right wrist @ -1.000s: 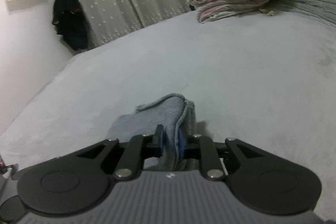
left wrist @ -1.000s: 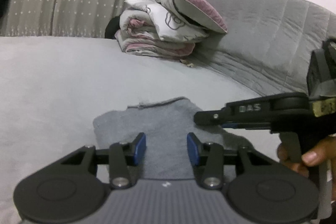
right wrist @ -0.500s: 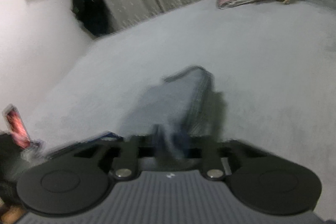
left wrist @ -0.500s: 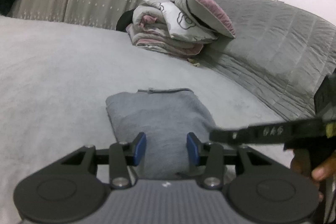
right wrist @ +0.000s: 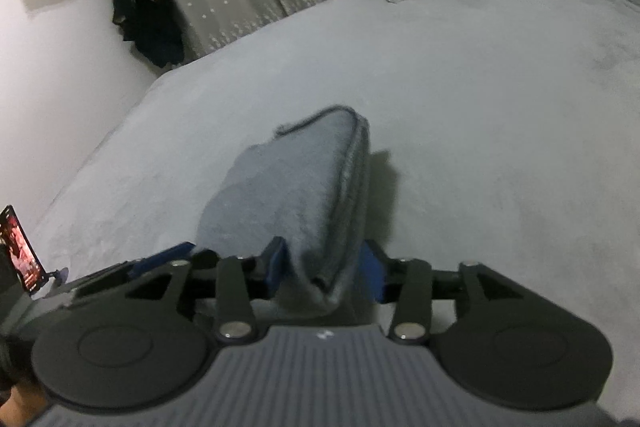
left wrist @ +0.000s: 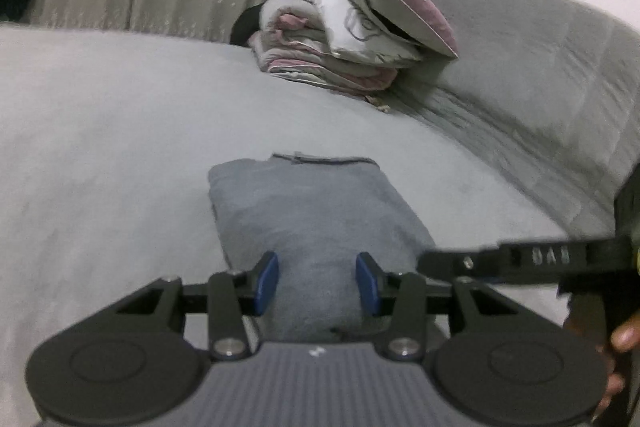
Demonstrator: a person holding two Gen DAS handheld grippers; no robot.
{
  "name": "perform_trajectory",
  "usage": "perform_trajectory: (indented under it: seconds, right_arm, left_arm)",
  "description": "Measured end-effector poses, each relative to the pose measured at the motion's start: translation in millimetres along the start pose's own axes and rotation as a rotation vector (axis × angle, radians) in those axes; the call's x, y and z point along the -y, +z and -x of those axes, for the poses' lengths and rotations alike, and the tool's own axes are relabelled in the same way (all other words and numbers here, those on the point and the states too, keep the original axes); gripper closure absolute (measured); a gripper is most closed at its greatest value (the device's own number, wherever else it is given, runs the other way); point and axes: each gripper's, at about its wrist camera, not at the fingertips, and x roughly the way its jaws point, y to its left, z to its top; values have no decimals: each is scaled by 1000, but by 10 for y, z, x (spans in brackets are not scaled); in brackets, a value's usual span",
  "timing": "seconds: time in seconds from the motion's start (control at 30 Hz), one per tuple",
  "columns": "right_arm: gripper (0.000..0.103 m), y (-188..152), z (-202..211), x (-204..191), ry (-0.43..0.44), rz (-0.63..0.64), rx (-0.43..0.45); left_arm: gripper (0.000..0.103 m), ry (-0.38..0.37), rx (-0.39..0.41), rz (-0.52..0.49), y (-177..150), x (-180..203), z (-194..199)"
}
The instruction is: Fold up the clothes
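Lengthwise, folded grey cloth (left wrist: 308, 215) runs away from left tool (left wrist: 317, 285).

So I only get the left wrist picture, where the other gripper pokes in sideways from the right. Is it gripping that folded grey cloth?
Observer: No. In the right wrist view the right gripper has just been opening. A corner of the folded grey cloth sits loose between its pads.
Operator: What does the fold look like from that side?
Observer: The stacked layers show along the cloth's right edge.
Operator: Anything else I miss?
Observer: A phone with a lit screen stands at the far left of that view.
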Motion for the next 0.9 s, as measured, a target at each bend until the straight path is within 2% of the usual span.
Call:
perform_trajectory:
  seconds: [0.13,0.33,0.43,0.67,0.83,0.9]
  right_arm:
    - [53,3,126,121,29,-37,-14]
    - [53,-63,234,218,56,-77,-37]
    - [53,-90,215,210,52,-71,-71]
    - [53,-191,146,143,33,-15,-172]
    - [53,-249,48,113,35,-32,-163]
    - [53,-249,8,106,39,-58,-137]
  left_arm:
    - [57,-9,2,-11,-60,-40,175]
    - [54,17,-55,-78,-337,3,209]
    - [55,46,-76,-75,-388,20,119]
    - [57,62,-57,-16,-341,-7,32]
    - [58,68,-63,-15,-346,21,-44]
    - [62,72,-64,-13,-346,26,-68]
